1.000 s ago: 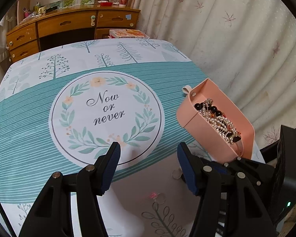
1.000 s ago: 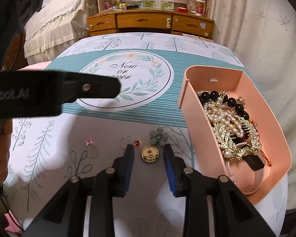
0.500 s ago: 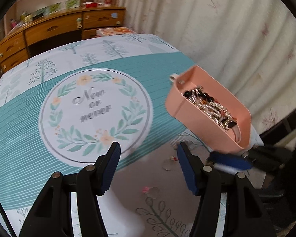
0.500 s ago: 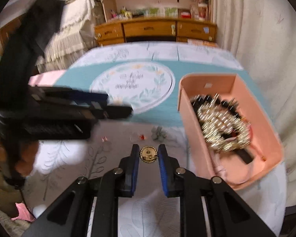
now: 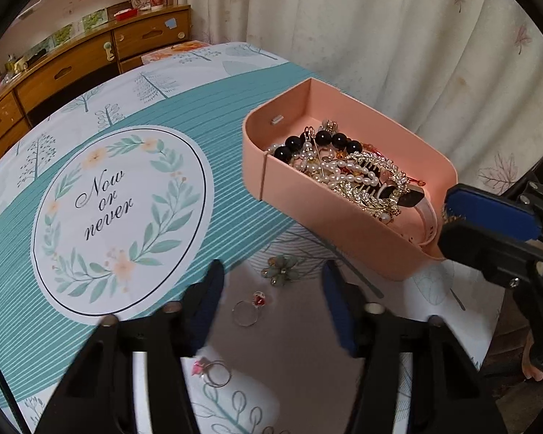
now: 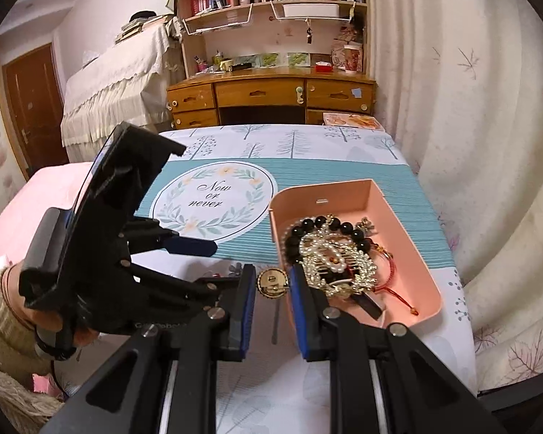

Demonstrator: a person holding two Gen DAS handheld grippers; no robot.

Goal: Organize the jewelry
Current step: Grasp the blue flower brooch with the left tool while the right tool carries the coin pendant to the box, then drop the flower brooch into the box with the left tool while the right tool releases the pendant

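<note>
A pink box [image 5: 344,224] [image 6: 409,224] full of pearls, black beads and gold pieces sits on the table's right side. My right gripper [image 6: 272,282] is shut on a round gold brooch [image 6: 271,282] and holds it lifted just left of the box. It also shows in the left wrist view [image 5: 488,224] by the box's near end. My left gripper [image 5: 271,289] is open and empty above loose pieces on the cloth: a green flower brooch [image 5: 280,267], a ring with a red stone [image 5: 249,309] and a ring with a pink stone [image 5: 213,374].
The tablecloth [image 5: 119,195] has a round "Now or never" print at its middle. A curtain [image 5: 380,36] hangs close behind the box on the right. A wooden desk [image 6: 271,97] stands beyond the table's far edge.
My right gripper closed on the gold brooch and lifted it off the cloth toward the box. My left gripper swung right and now looks down on the box and loose rings.
</note>
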